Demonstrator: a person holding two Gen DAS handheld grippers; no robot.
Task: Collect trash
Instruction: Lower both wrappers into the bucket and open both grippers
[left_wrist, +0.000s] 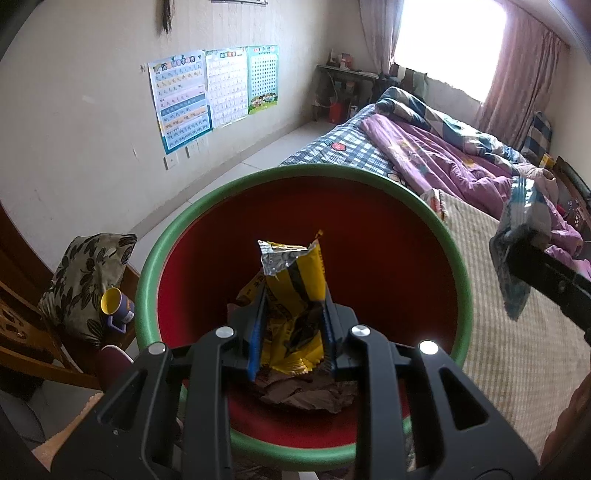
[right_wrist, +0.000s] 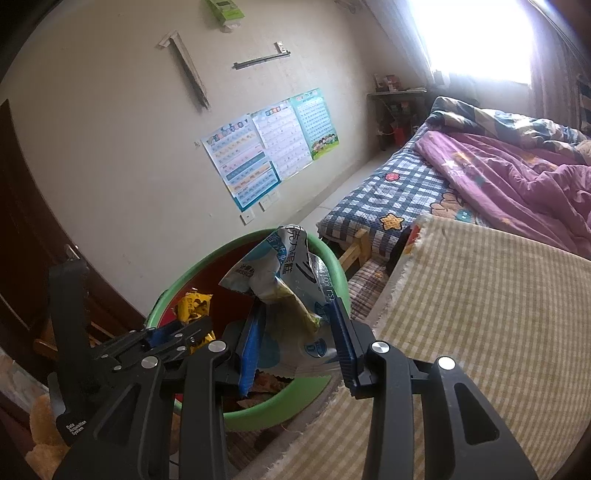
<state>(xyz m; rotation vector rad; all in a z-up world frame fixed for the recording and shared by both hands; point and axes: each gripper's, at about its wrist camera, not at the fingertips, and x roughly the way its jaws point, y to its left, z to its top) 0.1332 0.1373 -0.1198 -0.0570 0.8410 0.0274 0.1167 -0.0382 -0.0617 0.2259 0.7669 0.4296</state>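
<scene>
Left wrist view: my left claw (left_wrist: 291, 332) hangs over the green-rimmed red bin (left_wrist: 177, 236), pinching a yellow foil wrapper (left_wrist: 295, 280). My right claw (right_wrist: 295, 339) pinches a blue-white wrapper (right_wrist: 280, 273) above the rim. Both look light, crinkly, slippery; grip mid-body.

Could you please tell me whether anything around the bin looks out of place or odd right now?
Nothing looks spilled or damaged. The left tool holds a yellow wrapper over the green bin, and the right tool holds a crumpled blue-and-white wrapper over its rim. The purple cup beside the bin lies tipped on its side.
</scene>
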